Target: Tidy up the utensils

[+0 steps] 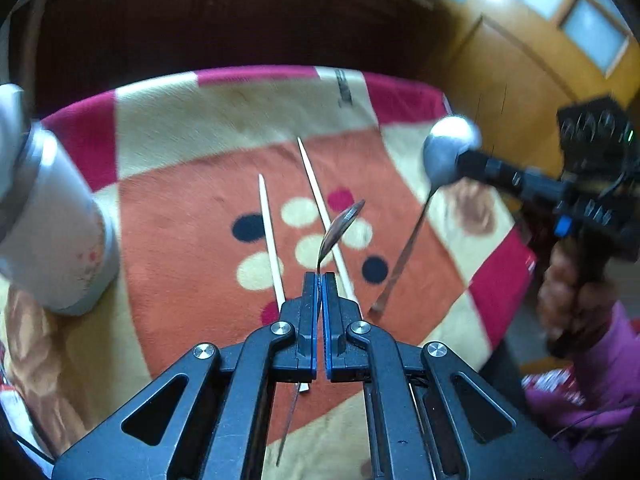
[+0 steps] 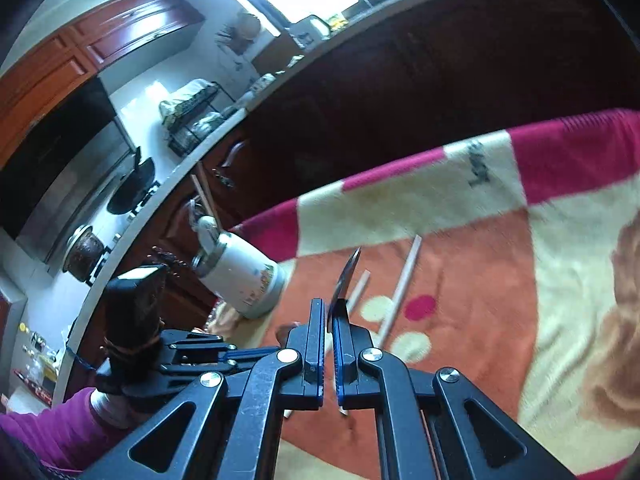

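Your left gripper (image 1: pixel 320 276) is closed on a spoon (image 1: pixel 340 228), pinching it at the neck; the bowl stands clear above the fingertips, edge-on, and the handle hangs down behind the pads. Your right gripper (image 2: pixel 329 304) is likewise clamped on a second spoon (image 2: pixel 347 272), bowl up; from the left wrist view that spoon's round bowl (image 1: pixel 450 148) sits over the right edge of the surface, its handle slanting down.

Both spoons are held off the surface. Two pale chopsticks (image 1: pixel 272 240) lie loose near the middle of the surface, roughly parallel and apart from each other, directly beneath the left gripper.

The surface carries a blanket (image 1: pixel 192 120) patterned in orange, cream and magenta with dark and cream spots. A white insulated bottle (image 1: pixel 56 232) stands at the left edge of the surface; some utensil ends protrude from its mouth (image 2: pixel 206 200) in the right wrist view.

Room: dark wood cabinet front (image 1: pixel 240 20) behind the far edge, a counter with a stove and a rack (image 2: pixel 192 120), a yellow wooden door (image 1: pixel 540 40) at right. Your sleeve (image 1: pixel 600 368) is magenta.
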{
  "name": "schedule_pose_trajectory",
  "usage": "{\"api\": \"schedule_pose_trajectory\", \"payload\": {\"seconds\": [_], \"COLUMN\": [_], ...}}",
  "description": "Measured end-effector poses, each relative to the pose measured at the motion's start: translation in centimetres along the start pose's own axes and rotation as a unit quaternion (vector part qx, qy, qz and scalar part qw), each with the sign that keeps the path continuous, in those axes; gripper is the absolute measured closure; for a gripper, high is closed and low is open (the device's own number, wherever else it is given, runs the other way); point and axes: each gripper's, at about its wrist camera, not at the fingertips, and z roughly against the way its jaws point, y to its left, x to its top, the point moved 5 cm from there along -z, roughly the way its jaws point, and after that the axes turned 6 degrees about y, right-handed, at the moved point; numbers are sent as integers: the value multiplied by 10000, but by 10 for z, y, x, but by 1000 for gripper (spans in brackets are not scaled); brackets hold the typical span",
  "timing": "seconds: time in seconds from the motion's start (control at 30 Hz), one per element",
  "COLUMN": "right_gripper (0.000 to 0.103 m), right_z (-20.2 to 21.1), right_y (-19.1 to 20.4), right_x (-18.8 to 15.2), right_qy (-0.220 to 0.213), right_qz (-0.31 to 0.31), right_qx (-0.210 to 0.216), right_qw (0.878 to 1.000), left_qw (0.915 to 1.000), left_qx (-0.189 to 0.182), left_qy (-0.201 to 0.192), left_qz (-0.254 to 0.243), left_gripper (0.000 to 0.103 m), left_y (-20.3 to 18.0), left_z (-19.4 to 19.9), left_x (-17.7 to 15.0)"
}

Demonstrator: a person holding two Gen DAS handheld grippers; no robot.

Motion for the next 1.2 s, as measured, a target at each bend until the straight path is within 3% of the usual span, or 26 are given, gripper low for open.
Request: {"api": "schedule_pose_trajectory", "payload": {"seconds": [0.17,0.33,0.43,0.57,0.67,0.73,0.8,0.9,1.1,1.2], "right_gripper": [100,101,101,100,99,89,88,88,87,87], "right_z": [-9,-23,-35,-67,-90,-107,-122,-135,-146,-143], "right_y": [30,36,20,-15,-24,-28,-33,-45,-60,-60], "right_x": [16,17,12,6,4,3,3,4,5,6], "right_qy": [-9,62,186,682,970,1186,1318,1327,1325,1308], "right_qz": [410,495,301,-346,-240,-127,-46,-5,-146,-139], "right_qx": [16,-70,-277,-372,-546,-753,-899,-1179,-1146,-1094], "right_qw": [9992,9987,9990,9964,9935,9900,9872,9841,9844,9853], "left_qw": [9989,9979,9972,9965,9960,9957,9953,9954,9959,9960], "left_qx": [124,144,61,34,27,9,-8,18,87,131], "left_qy": [-399,-488,-533,-553,-521,-527,-533,-491,-325,-275], "left_qz": [214,401,524,622,722,765,806,820,836,841], "left_gripper": [102,103,103,103,103,103,103,103,102,93], "left_y": [11,23,28,33,38,41,43,45,44,40], "left_z": [37,45,44,41,35,33,32,27,2,-10], "left_x": [9,4,0,1,2,4,6,9,16,24]}}
